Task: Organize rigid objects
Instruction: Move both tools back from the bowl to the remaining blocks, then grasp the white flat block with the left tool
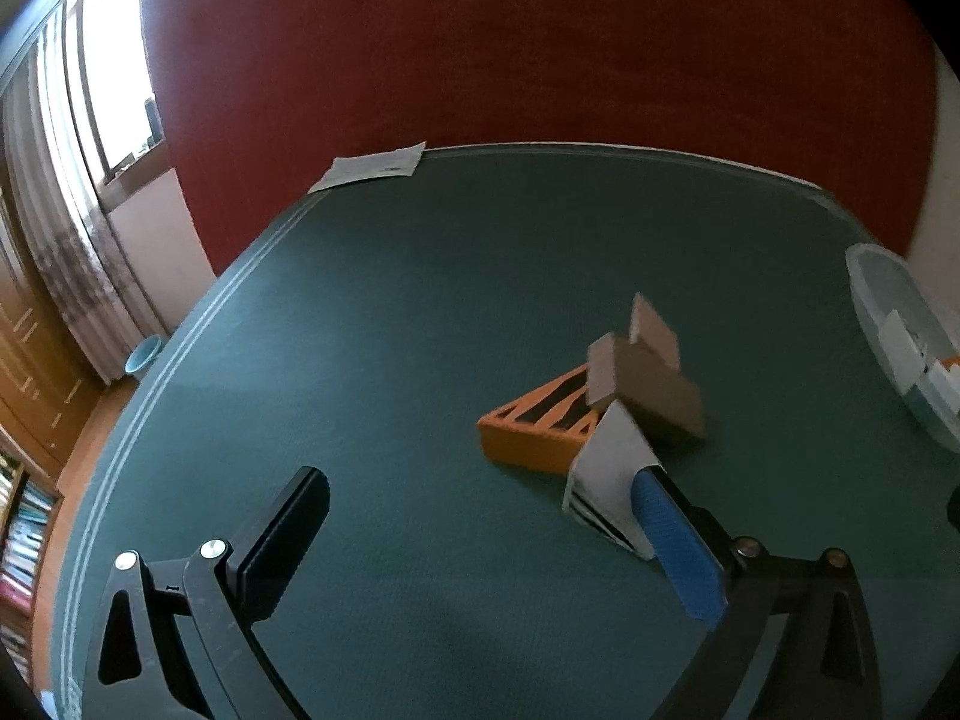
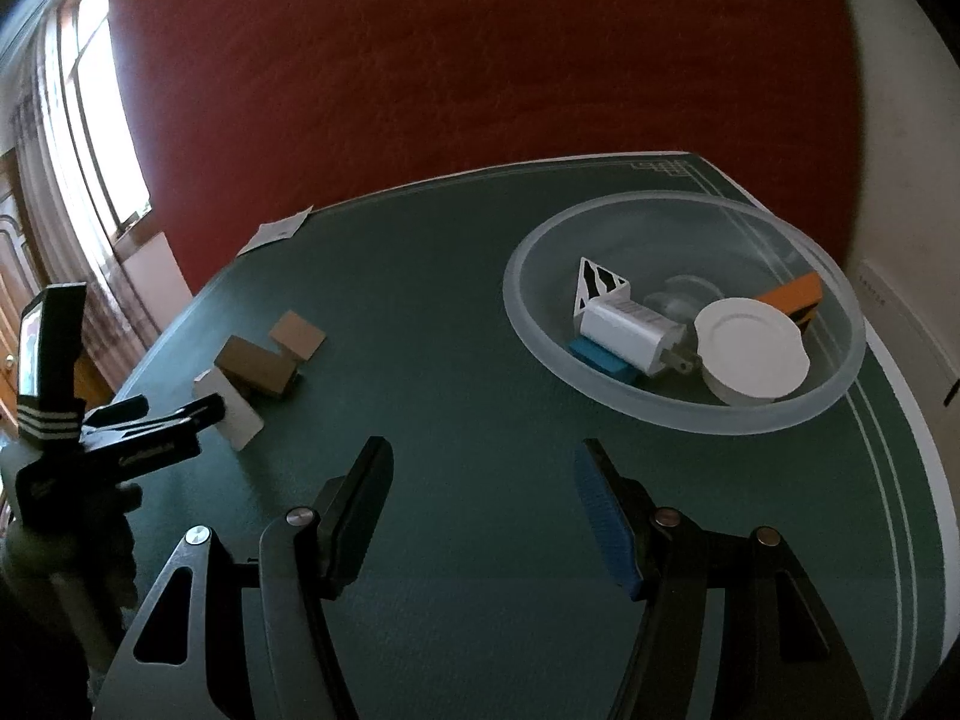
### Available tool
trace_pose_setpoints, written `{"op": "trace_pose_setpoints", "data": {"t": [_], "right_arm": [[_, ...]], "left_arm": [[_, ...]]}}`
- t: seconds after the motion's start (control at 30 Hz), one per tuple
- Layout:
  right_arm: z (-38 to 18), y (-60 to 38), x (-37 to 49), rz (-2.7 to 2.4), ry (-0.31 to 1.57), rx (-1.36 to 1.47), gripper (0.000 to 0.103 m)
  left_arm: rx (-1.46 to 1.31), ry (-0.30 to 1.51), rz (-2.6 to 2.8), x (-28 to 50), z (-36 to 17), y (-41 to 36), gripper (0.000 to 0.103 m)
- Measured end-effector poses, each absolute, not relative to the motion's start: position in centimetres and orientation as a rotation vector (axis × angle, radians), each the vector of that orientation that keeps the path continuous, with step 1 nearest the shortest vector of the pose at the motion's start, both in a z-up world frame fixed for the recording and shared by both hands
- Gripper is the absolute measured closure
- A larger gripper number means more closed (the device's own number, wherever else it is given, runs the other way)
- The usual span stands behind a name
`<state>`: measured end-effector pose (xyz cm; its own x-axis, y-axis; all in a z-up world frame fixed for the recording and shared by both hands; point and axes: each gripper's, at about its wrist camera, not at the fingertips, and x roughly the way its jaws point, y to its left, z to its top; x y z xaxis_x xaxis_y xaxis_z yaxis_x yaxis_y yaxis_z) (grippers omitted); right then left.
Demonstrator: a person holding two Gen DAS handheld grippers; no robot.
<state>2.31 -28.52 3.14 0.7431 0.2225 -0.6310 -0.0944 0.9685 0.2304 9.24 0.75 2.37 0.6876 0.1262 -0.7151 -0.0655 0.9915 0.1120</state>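
Note:
On the green table mat a brown cardboard box (image 1: pixel 648 387) with its flap up lies over an orange slotted wedge (image 1: pixel 534 426) and a white wedge (image 1: pixel 612 480). My left gripper (image 1: pixel 480 522) is open, its blue-padded finger beside the white wedge. In the right wrist view the box (image 2: pixel 258 369) and white wedge (image 2: pixel 231 414) lie at left, with the left gripper (image 2: pixel 174 414) reaching them. My right gripper (image 2: pixel 480 492) is open and empty above bare mat, short of a clear bowl (image 2: pixel 780 414).
The bowl (image 1: pixel 870 282) holds a white charger, a white lid (image 2: pixel 750 345), a blue block, a white patterned wedge and an orange piece. A paper sheet (image 1: pixel 372 168) lies at the table's far edge. A red wall stands behind; window and shelves at left.

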Motion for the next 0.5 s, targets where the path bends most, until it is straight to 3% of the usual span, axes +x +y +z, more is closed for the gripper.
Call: {"op": "trace_pose_setpoints", "data": {"t": [0.27,0.5], "right_arm": [[2.9,-28.0,2.1,0.187,0.721,0.182,0.039],[2.7,-27.5,1.9,0.195,0.727,0.173,0.039]], "left_arm": [[0.086,0.823,0.158,8.6,1.9,3.2,0.001],[0.075,0.808,0.065,8.4,2.5,0.9,0.001]]}}
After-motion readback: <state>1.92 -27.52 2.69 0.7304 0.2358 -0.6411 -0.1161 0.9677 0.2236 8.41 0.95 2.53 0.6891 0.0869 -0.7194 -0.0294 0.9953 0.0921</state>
